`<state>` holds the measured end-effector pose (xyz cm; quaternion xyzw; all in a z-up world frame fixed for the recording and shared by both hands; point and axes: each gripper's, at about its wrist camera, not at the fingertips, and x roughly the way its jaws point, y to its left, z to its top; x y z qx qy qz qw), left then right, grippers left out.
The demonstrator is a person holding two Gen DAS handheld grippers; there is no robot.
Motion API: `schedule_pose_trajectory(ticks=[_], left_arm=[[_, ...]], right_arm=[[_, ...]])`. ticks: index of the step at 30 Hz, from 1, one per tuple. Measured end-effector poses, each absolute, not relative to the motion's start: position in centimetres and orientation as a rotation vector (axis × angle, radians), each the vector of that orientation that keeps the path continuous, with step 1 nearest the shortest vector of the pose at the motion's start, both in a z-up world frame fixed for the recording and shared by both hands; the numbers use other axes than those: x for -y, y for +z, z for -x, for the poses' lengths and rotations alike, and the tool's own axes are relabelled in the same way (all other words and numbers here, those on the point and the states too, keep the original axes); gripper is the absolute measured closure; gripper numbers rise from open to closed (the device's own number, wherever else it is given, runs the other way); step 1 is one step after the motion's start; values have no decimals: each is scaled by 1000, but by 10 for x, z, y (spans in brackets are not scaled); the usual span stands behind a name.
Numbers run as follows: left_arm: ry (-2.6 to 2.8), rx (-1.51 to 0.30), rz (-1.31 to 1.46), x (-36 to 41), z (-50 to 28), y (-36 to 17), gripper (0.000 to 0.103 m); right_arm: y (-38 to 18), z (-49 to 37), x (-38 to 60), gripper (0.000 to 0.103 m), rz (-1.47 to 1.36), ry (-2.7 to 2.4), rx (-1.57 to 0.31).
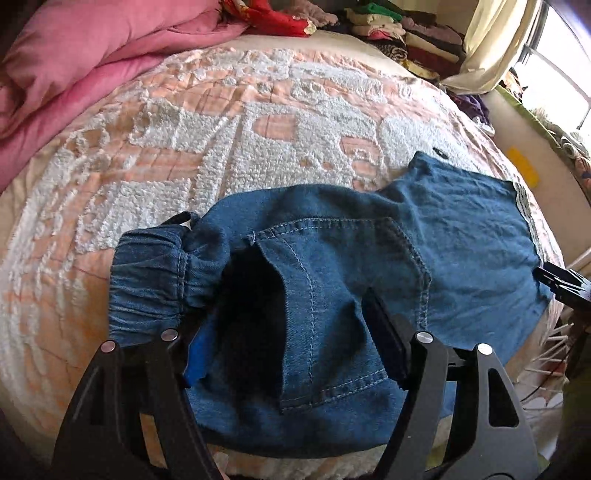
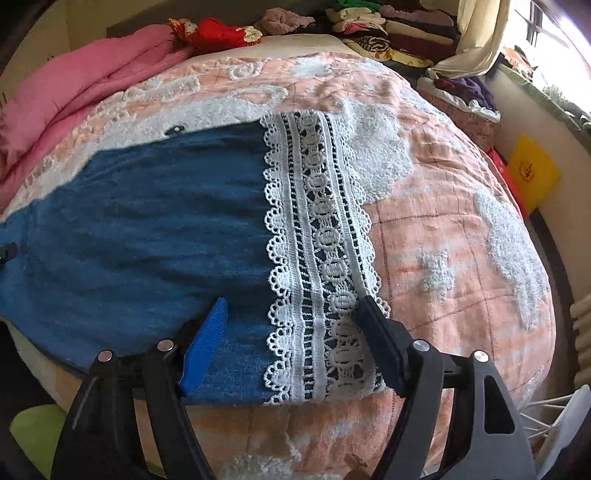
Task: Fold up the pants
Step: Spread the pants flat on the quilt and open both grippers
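Blue denim pants (image 1: pixel 369 236) lie flat across the bed, folded lengthwise. The gathered elastic waistband (image 1: pixel 147 273) is at the left and a back pocket (image 1: pixel 332 280) faces up. My left gripper (image 1: pixel 291 339) stands open over the pocket, its pads apart and gripping nothing. In the right wrist view the pant leg (image 2: pixel 147 221) ends in a white lace hem (image 2: pixel 317 240). My right gripper (image 2: pixel 295 336) is open above the near corner of that hem, the fabric lying flat beneath its spread fingers. The right gripper's tip (image 1: pixel 561 280) also shows at the left wrist view's right edge.
The bed carries a peach quilt (image 1: pixel 221 147) with white tufted patterns. A pink duvet (image 1: pixel 74 62) is bunched at the far left. Stacks of folded clothes (image 1: pixel 406 33) sit beyond the bed, with a cream curtain (image 1: pixel 491 48) and a window to the right. A yellow bag (image 2: pixel 532 173) leans beside the bed.
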<state>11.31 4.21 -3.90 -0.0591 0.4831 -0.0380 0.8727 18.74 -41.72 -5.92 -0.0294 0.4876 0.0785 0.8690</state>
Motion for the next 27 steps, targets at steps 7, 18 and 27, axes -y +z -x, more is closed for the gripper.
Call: schedule_pose_trajectory(ticks=[7,18,27], left_arm=[[-125,-931,12,-5,-97,-13,22],[-170,-1055,-259,63,-89,-59,10],[-179,-1066,-186,43,-90,-54,10]], right_arm=[[-20,-161,398,30,81,282,-897],[-57,-143,340,30,163,394,-1018],[-64,-141,346,29,131,385,-1040]])
